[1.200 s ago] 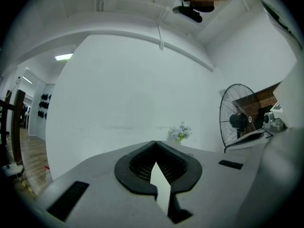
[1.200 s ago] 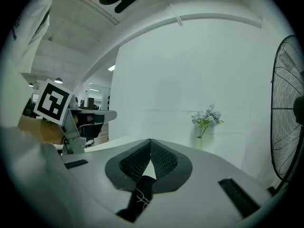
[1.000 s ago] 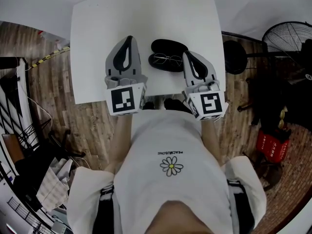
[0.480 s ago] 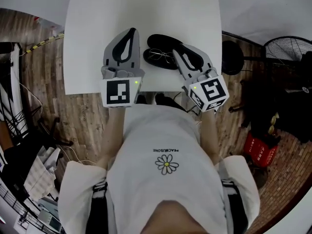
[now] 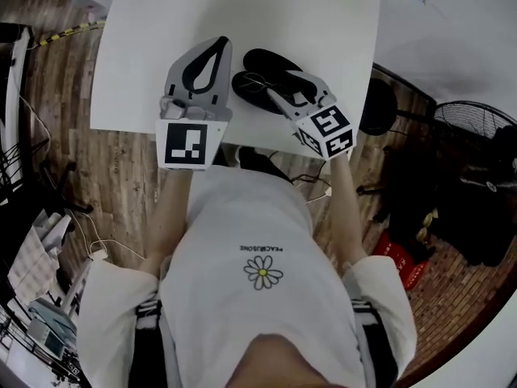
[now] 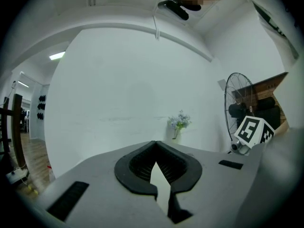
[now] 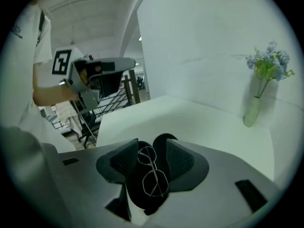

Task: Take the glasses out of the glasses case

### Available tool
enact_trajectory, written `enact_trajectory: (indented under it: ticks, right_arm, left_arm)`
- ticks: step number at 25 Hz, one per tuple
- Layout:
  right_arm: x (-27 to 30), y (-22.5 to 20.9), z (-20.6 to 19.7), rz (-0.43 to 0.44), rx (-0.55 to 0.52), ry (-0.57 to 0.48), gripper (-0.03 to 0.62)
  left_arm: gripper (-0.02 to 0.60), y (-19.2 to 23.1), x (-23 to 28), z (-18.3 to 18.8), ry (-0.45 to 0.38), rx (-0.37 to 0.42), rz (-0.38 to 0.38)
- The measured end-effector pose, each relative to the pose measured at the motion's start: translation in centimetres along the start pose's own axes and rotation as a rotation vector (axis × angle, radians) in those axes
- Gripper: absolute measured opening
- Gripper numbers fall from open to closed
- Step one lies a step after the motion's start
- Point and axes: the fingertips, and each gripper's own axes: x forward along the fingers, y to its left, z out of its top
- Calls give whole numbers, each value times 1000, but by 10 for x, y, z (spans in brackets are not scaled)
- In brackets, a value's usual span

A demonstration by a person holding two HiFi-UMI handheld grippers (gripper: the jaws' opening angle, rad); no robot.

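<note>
A white table (image 5: 145,23) fills the upper part of the head view, with wooden floor on both sides and a plain white wall behind it in the gripper views.

The right gripper (image 7: 152,142) tilts down toward the tabletop, and its jaws are opening. The glasses (image 7: 151,175) lie between the pads, which do not press on them. A second ago this gripper was clenched and sat beside the case on its right; now its tips (image 5: 275,95) reach in over the case.

The glasses case (image 5: 271,67) lies open on the table near the front edge, between the two grippers. It shows as two black halves, and the thin wire frames rest in the half nearer the person – not yet lifted out.

The left gripper (image 6: 155,144) is level and closed tip to tip on nothing. It sits just left of the case (image 5: 214,47), much as it did before.

Farther out, a small vase of flowers (image 7: 259,89) stands at the table's far edge, and a standing fan (image 5: 477,136) is off to the right.
</note>
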Motion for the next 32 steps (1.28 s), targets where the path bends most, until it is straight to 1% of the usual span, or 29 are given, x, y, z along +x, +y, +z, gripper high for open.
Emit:
enact_trajectory:
  ticks: [3, 6, 7, 9, 19, 22, 26, 29, 31, 32]
  right_arm:
    - [18, -3, -24, 25, -77, 105, 169]
    - [29, -6, -49, 30, -174, 228, 179]
    - [31, -7, -57, 34, -197, 263, 179]
    - [35, -5, -66, 53, -206, 301, 179]
    - [44, -5, -79, 95, -163, 323, 195]
    - [45, -2, -81, 110, -181, 338, 195]
    - [45, 4, -83, 120, -234, 359, 189]
    - [44, 7, -79, 89, -350, 379, 187]
    - [44, 11, -79, 69, -431, 395, 158]
    - [44, 13, -79, 61, -449, 401, 156]
  left_arm:
    - [15, 3, 4, -6, 18, 10, 9]
    - [16, 5, 8, -13, 30, 23, 13]
    - [15, 5, 10, -16, 37, 21, 15]
    - [15, 6, 11, -22, 53, 12, 17]
    - [17, 1, 11, -41, 92, 10, 25]
    - [15, -1, 11, -42, 94, 14, 21]
    - [16, -2, 9, -41, 93, 22, 16]
    - [17, -3, 6, -40, 95, 36, 12]
    - [17, -2, 4, -39, 93, 37, 14]
    - [15, -2, 3, -39, 92, 36, 15]
